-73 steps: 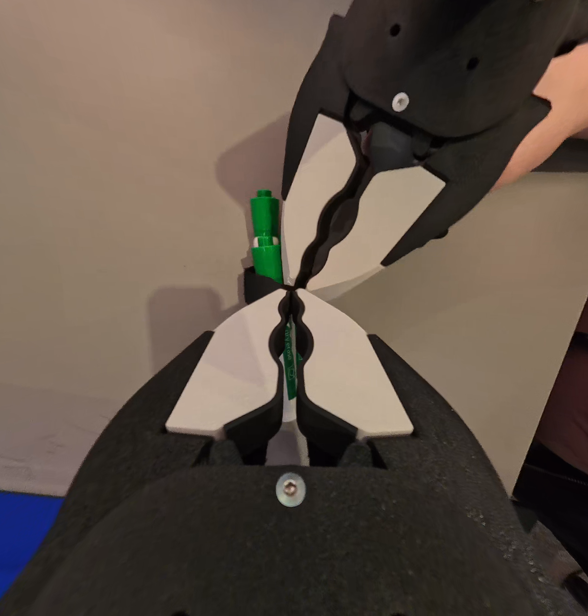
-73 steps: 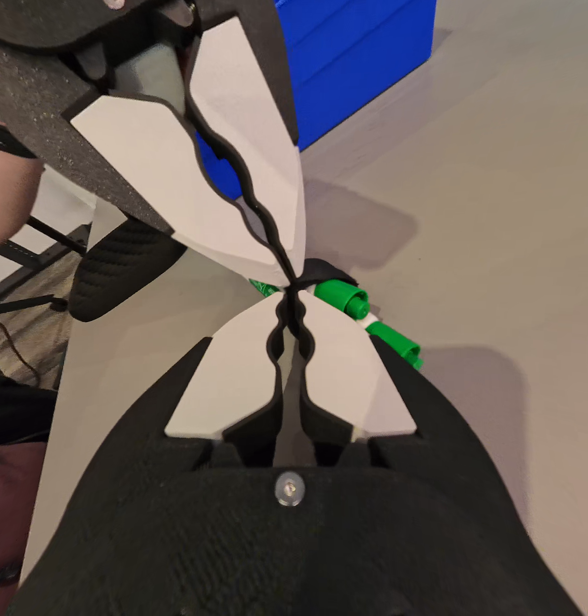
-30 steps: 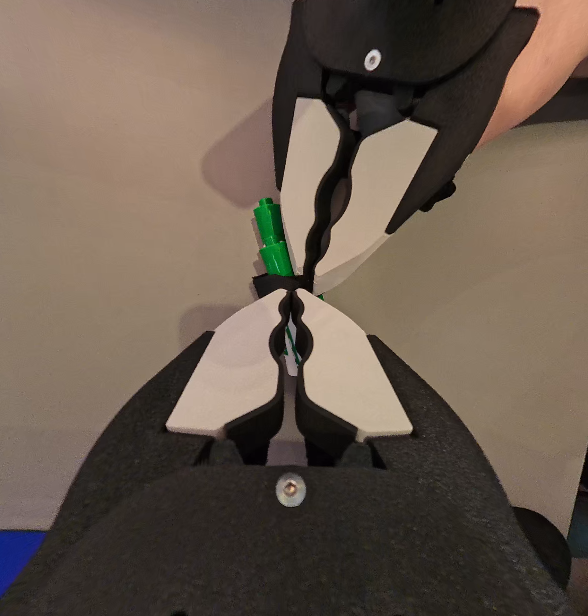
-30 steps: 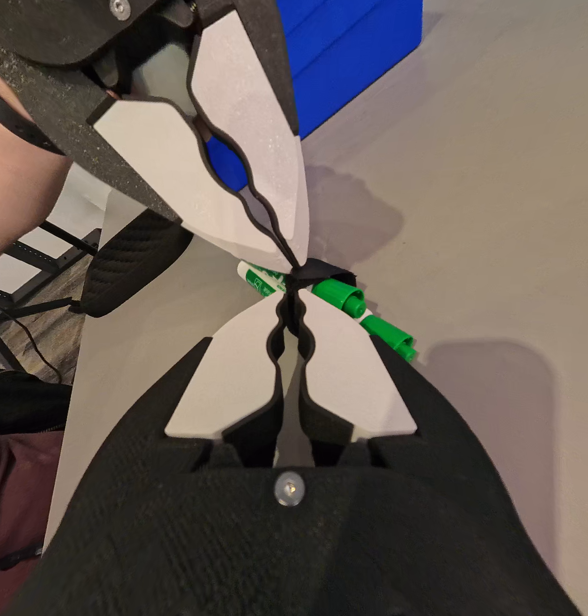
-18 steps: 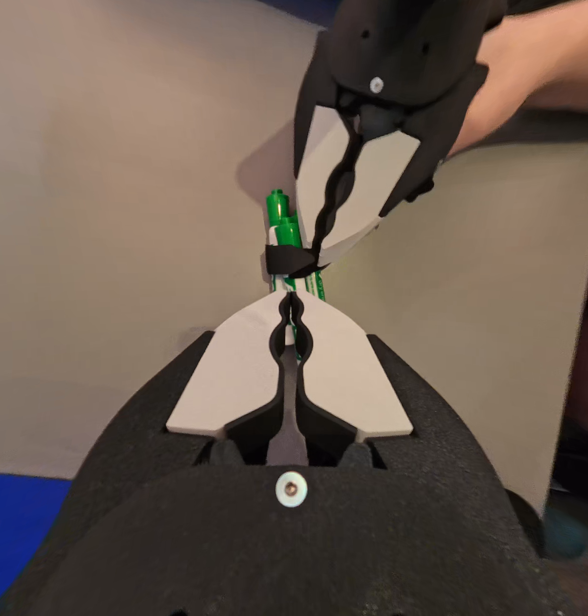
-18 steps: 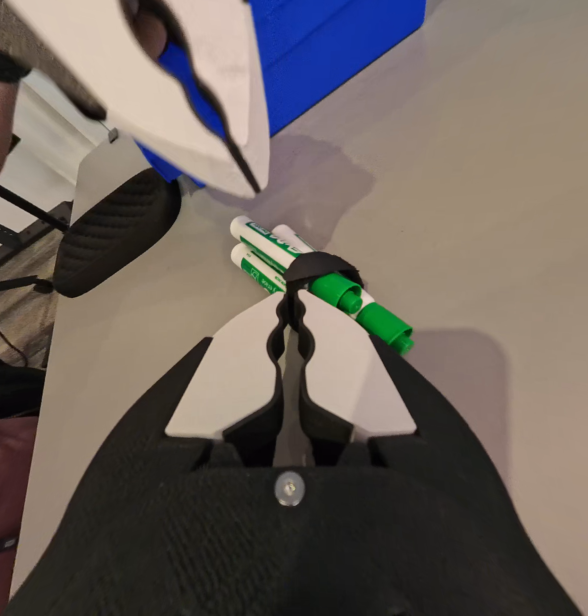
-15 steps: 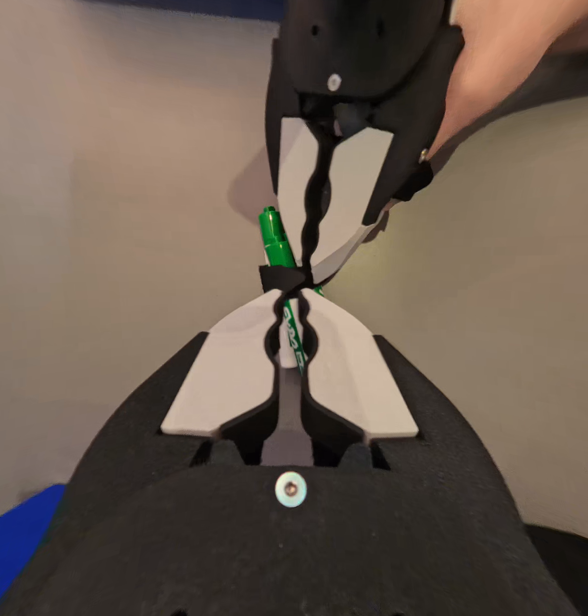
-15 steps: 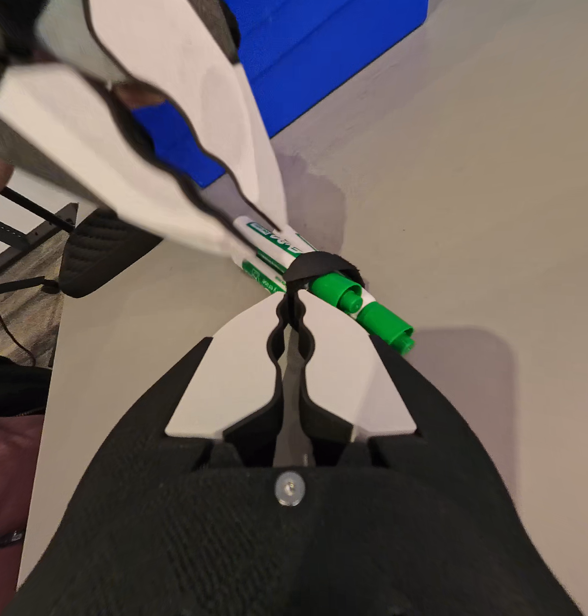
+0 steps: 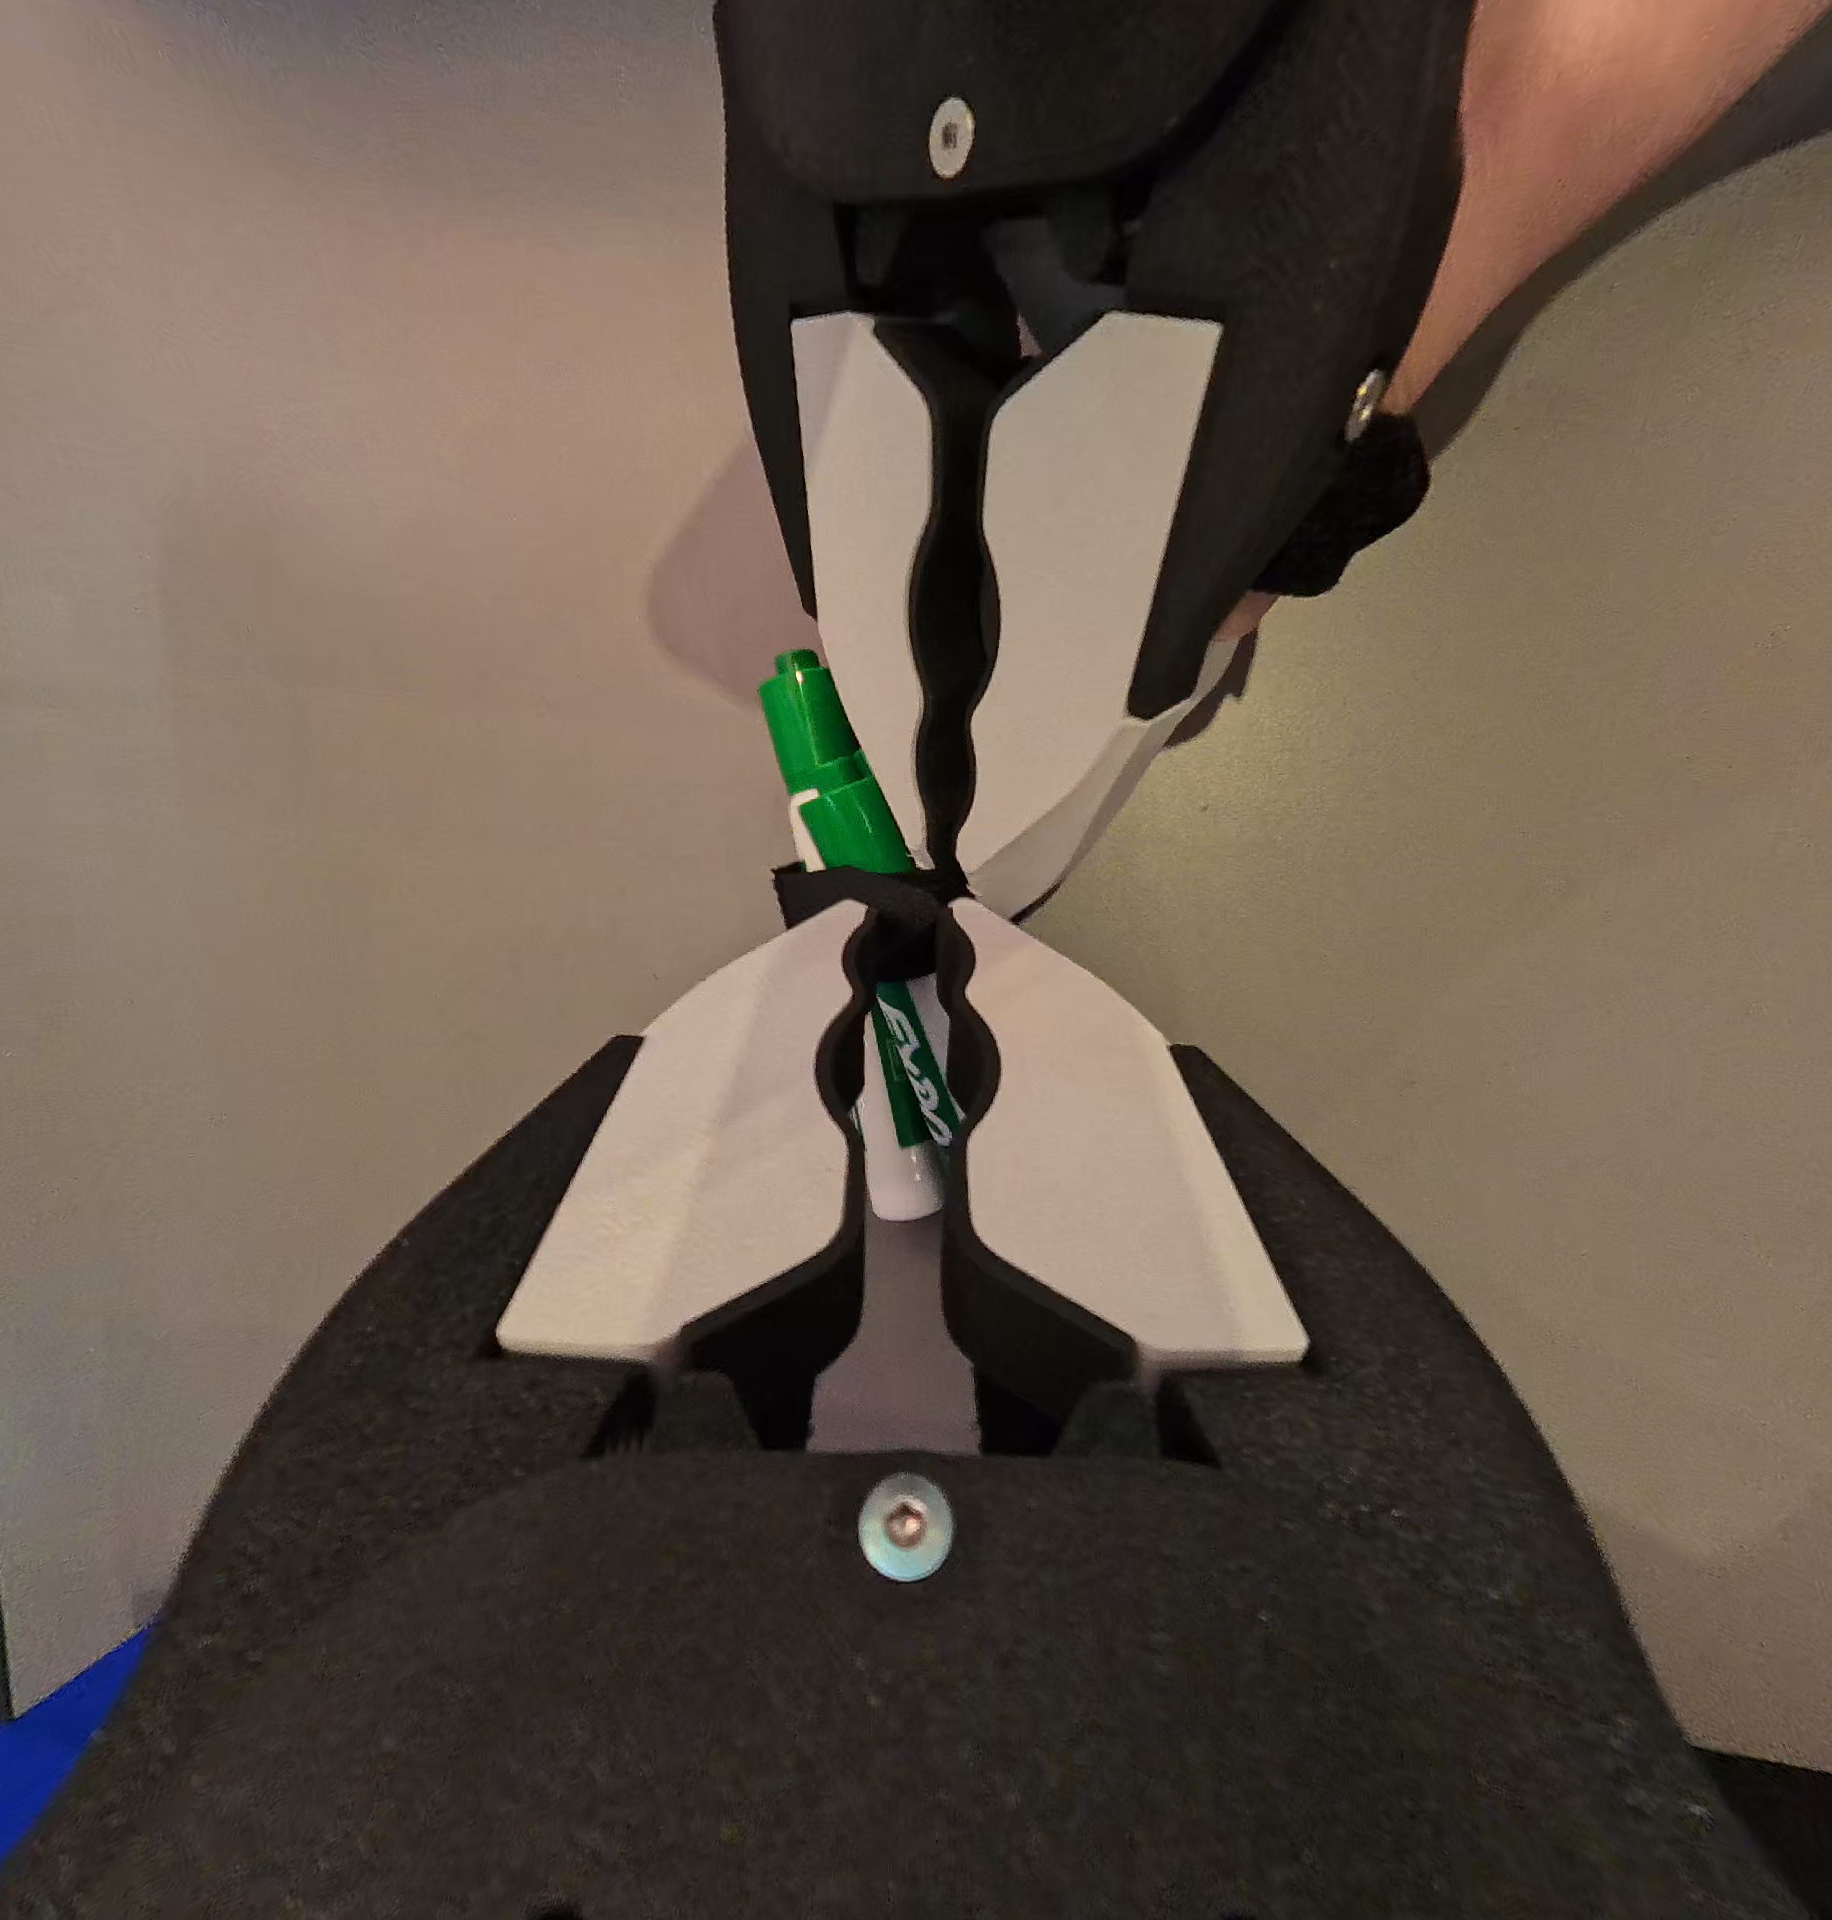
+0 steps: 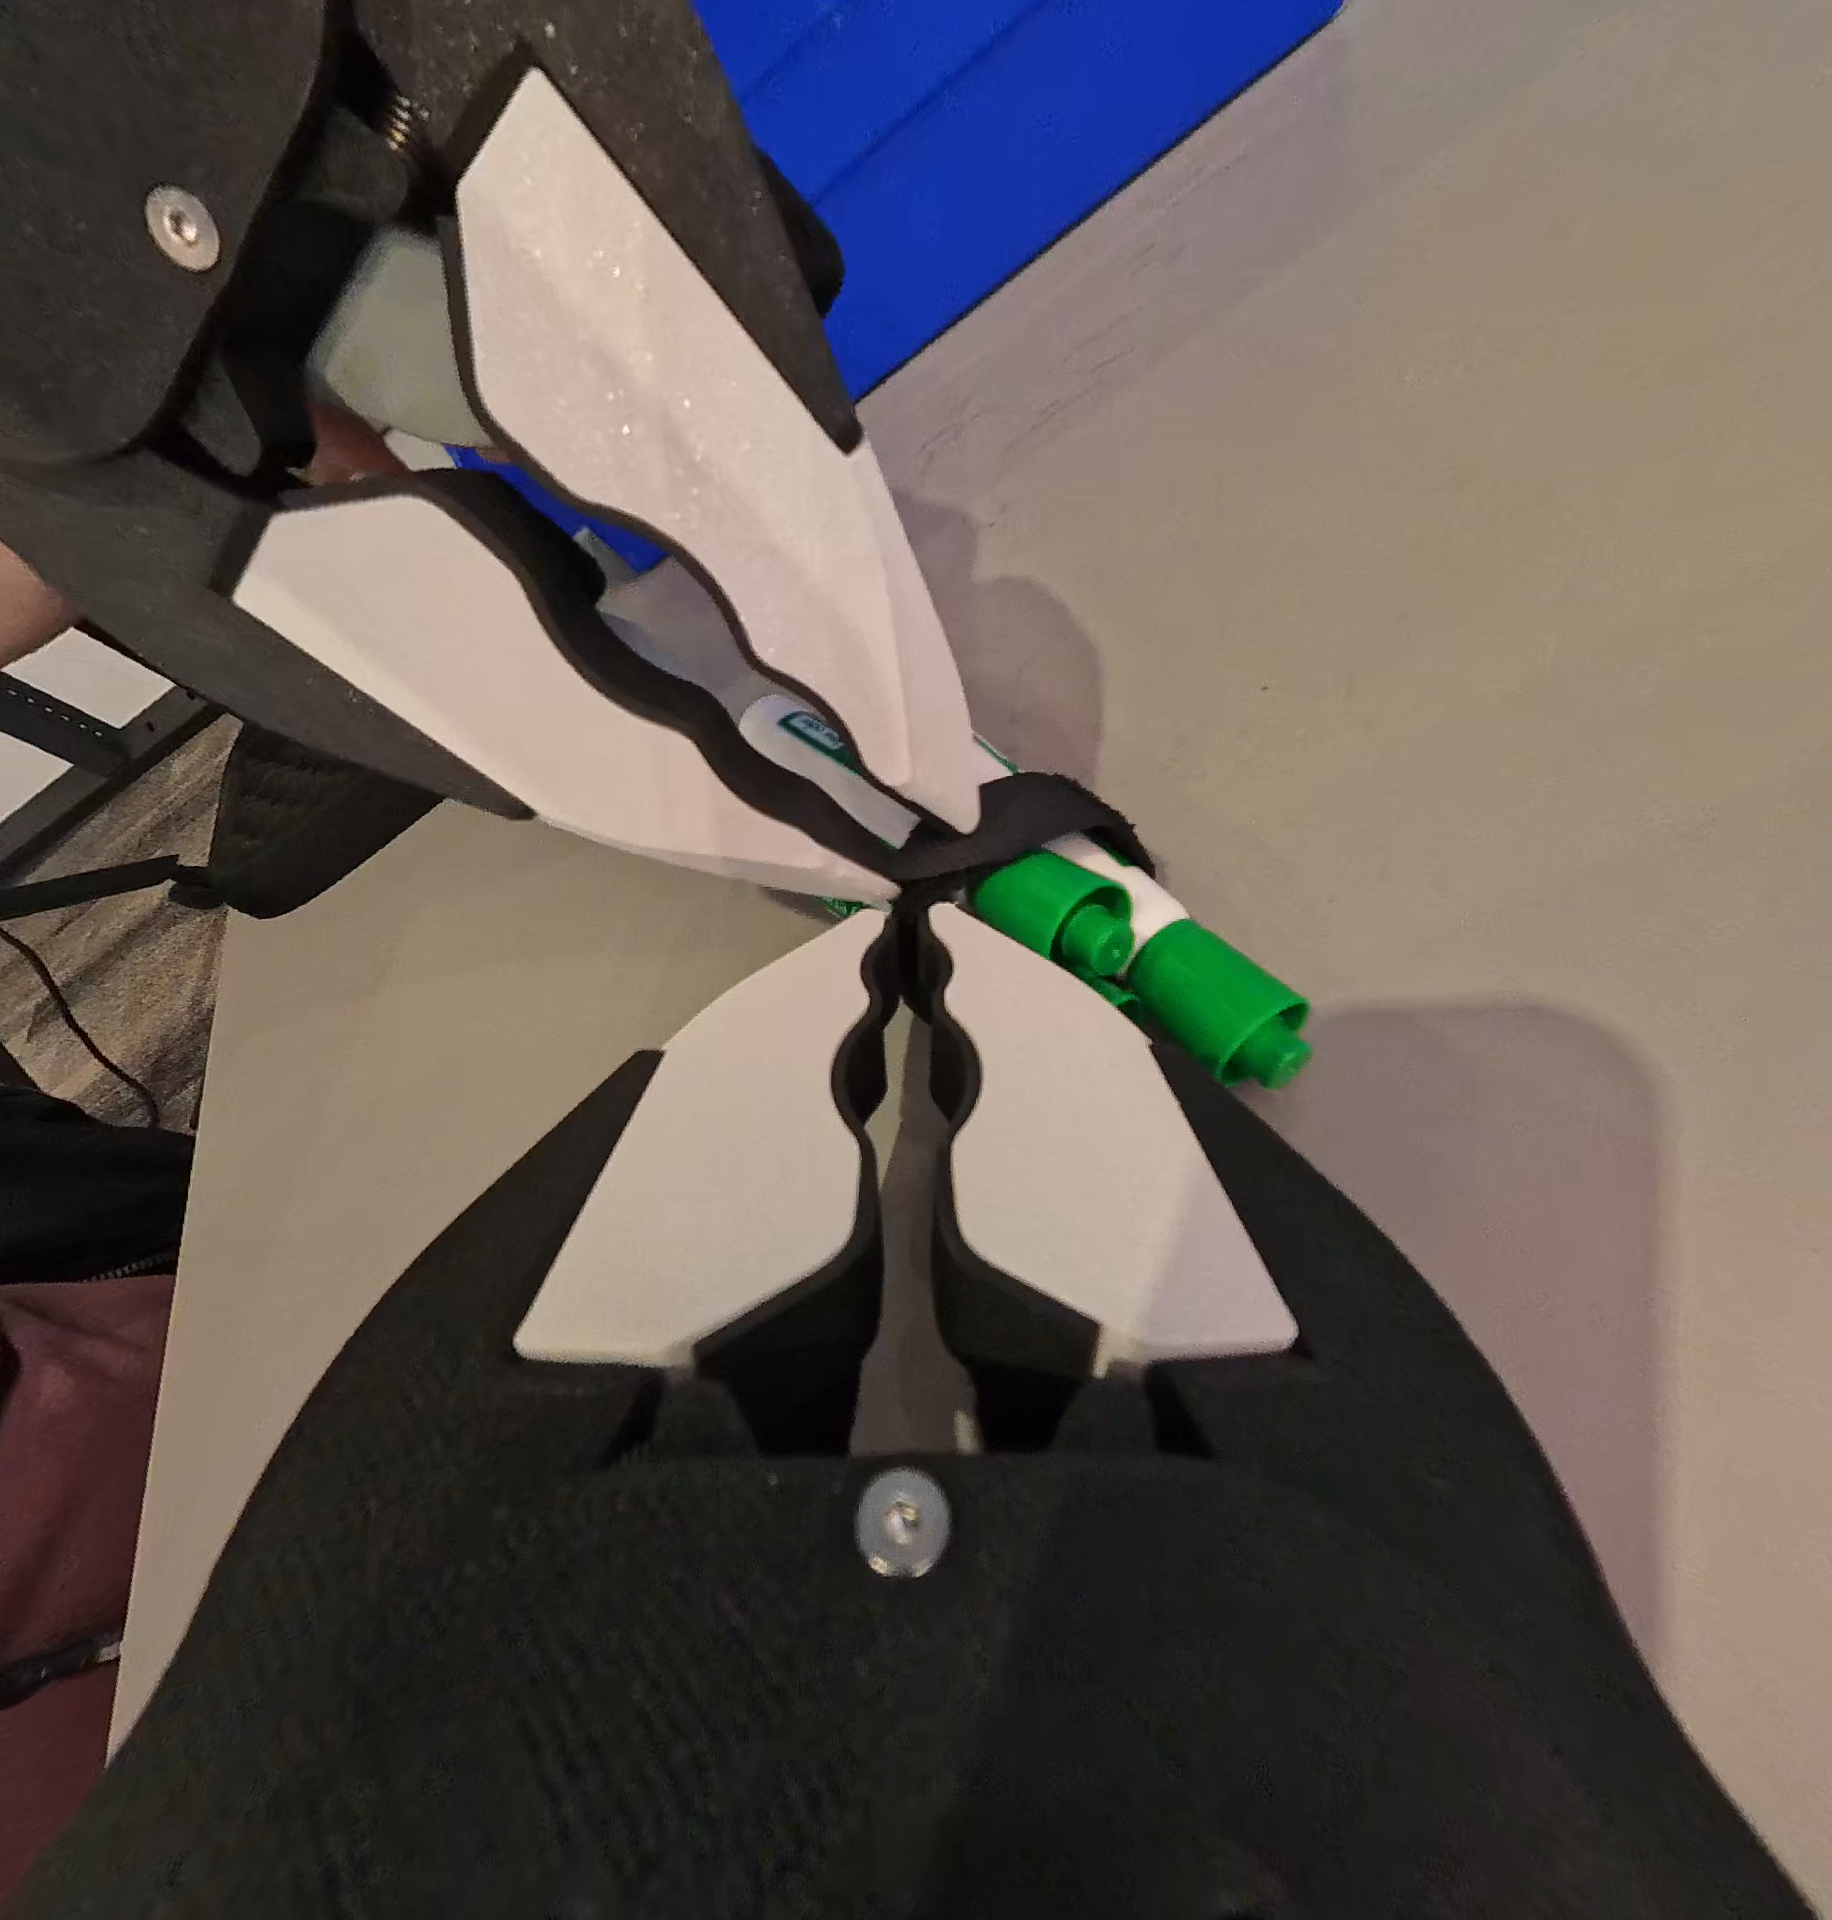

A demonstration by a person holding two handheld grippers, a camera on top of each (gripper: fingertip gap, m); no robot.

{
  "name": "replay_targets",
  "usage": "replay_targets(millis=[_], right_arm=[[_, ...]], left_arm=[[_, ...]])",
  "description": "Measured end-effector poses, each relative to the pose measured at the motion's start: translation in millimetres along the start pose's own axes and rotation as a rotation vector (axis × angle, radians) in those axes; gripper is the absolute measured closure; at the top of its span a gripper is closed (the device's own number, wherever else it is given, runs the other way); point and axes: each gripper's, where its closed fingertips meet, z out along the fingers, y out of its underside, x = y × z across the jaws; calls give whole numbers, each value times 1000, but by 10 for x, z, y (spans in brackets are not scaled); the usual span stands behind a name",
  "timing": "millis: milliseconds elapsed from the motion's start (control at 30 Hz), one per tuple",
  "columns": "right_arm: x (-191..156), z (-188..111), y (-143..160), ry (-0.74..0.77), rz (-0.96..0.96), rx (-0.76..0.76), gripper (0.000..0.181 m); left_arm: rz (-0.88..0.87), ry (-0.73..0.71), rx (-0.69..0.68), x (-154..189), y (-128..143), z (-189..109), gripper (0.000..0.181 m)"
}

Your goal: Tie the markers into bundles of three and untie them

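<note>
Both tips pinched on the black strap [image 10: 1037,821], the left hand-held gripper [image 9: 904,914] and right hand-held gripper [image 10: 907,914] work the green markers [image 10: 1151,935] (apparently mid-tie) above the desk [image 10: 1514,520].

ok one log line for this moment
left gripper: shut on black strap | right gripper: shut on black strap | green markers: bundled, on table

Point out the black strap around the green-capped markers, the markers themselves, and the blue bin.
Black fabric strap [image 10: 1037,821], right wrist view: on its band arching over the bundle.
Green-capped white markers [image 10: 1213,992], right wrist view: on the foremost green cap.
Blue plastic bin [image 10: 995,135], right wrist view: on its side wall.
</note>
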Motion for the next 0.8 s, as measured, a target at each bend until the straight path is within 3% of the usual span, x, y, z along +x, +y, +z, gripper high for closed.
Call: replay_targets(millis=[200, 400, 800], right_arm=[[9, -2, 7, -2, 5, -5, 178], [20, -14, -4, 2, 4, 6, 178], [32, -44, -42, 6, 13, 43, 178]], left_arm=[[29, -25, 6, -16, -14, 22, 168], [-107, 77, 50, -2, -43, 18, 178], [-256, 87, 124, -66, -57, -25, 181]])
